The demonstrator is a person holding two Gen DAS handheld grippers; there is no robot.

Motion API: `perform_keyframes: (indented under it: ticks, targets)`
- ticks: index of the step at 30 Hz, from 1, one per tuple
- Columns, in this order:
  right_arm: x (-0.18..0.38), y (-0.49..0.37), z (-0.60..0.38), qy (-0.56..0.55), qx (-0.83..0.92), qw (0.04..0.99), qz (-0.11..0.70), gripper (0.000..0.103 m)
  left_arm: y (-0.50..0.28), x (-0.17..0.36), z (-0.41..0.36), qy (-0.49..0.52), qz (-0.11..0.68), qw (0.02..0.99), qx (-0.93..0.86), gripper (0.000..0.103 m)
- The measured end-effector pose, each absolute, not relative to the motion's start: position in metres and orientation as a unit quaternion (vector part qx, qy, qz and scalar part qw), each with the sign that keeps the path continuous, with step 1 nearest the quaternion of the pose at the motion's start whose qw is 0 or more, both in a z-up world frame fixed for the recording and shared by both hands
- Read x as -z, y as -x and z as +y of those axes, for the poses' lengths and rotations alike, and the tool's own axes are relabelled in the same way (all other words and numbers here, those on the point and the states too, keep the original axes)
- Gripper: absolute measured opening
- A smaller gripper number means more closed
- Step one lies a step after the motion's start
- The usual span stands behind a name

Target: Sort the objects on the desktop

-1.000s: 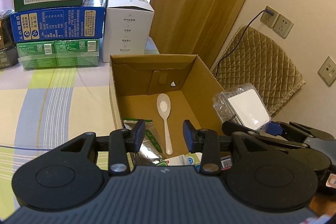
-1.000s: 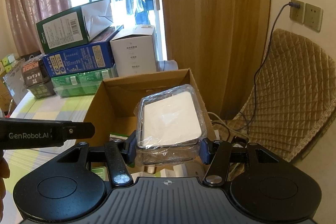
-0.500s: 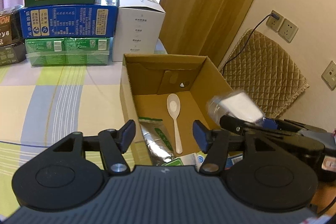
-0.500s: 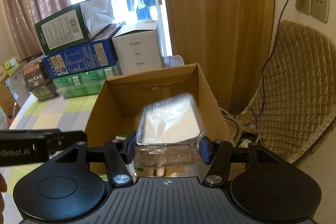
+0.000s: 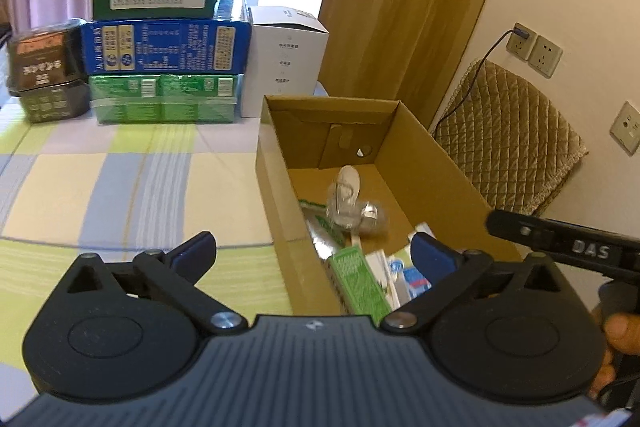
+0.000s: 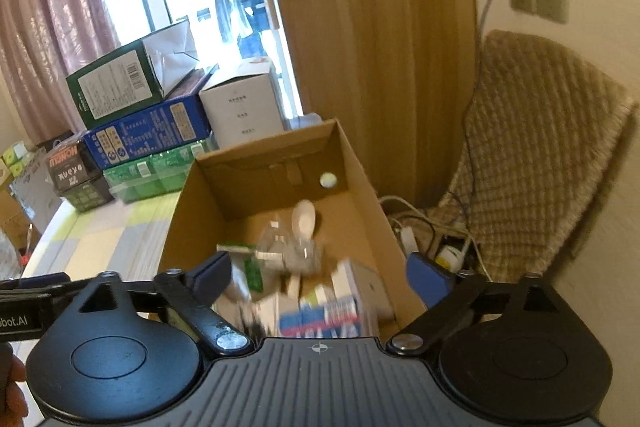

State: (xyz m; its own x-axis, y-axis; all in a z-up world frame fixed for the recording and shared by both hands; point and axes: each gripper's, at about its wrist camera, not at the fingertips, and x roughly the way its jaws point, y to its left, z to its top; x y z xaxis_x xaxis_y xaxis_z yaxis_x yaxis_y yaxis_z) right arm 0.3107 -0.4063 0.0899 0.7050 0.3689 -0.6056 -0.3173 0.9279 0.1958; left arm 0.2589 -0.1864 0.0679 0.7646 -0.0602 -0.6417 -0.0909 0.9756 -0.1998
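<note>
An open cardboard box (image 5: 276,187) (image 6: 360,163) stands on the checked tablecloth. Inside lie a white spoon (image 6: 304,219), a clear plastic-wrapped package (image 5: 352,207) (image 6: 288,251), a green packet (image 5: 356,279) and blue-and-white cartons (image 6: 328,311). My left gripper (image 5: 314,251) hangs open over the box's near left wall, nothing between its fingers. My right gripper (image 6: 320,273) is open above the box's near end, holding nothing. The right gripper's body shows at the right edge of the left wrist view.
Stacked green, blue and white boxes (image 5: 160,47) (image 6: 152,115) stand at the table's far side. A quilted chair (image 5: 508,139) (image 6: 540,155) and wall sockets (image 5: 536,51) are right of the box. Cables and a power strip (image 6: 424,235) lie on the floor. A wooden panel (image 6: 360,27) rises behind.
My right gripper opened and let go of the plastic-wrapped package, which dropped into the box. My left gripper opened wider and shifted left.
</note>
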Motion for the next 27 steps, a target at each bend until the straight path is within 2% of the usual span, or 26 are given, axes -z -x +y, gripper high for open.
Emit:
perform_keyframes:
  ticks: [2,14,27]
  targets:
    - [-0.091,-0.294,-0.413,-0.031,-0.179,0.923,0.34,0.101,-0.242,-0.069,-0.19,0.111,0.346,0.932,-0.011,0.102]
    - [-0.097,-0.199,-0.446,-0.027,-0.169,0.912,0.374,0.101,-0.162,-0.079,-0.216,0.087,0.365,0.927,-0.019,0.102]
    - [-0.095,-0.149,-0.454,-0.03,-0.166,0.905,0.391,0.101,-0.112,-0.079,-0.24,0.06,0.382,0.922,-0.033,0.102]
